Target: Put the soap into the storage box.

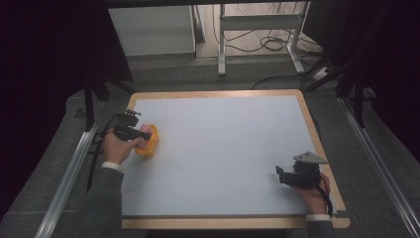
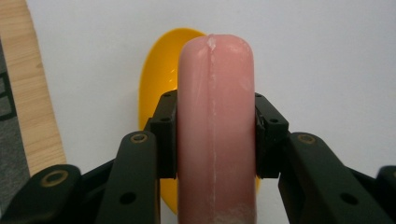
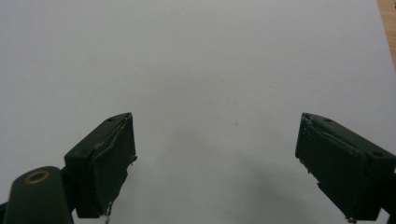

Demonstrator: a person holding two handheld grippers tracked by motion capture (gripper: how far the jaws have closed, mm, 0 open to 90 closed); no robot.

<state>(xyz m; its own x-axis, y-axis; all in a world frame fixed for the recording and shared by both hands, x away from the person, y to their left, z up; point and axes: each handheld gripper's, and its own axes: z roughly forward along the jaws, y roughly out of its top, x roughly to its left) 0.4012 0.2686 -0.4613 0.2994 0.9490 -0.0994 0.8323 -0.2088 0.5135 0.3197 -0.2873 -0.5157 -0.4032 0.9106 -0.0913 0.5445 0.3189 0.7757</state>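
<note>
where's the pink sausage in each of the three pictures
High view: the pink sausage is at the left edge of the white mat, in the left gripper, over the yellow dish.
Left gripper view: centre, upright, clamped between the jaws, yellow dish behind it.
Right gripper view: not in it; open jaws over bare mat.
Shared landmark: the white mat.

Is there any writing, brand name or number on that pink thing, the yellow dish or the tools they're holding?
None can be read. The pink sausage, the yellow dish, the left gripper, the right gripper and the white mat bear no words, labels or numbers.
</note>
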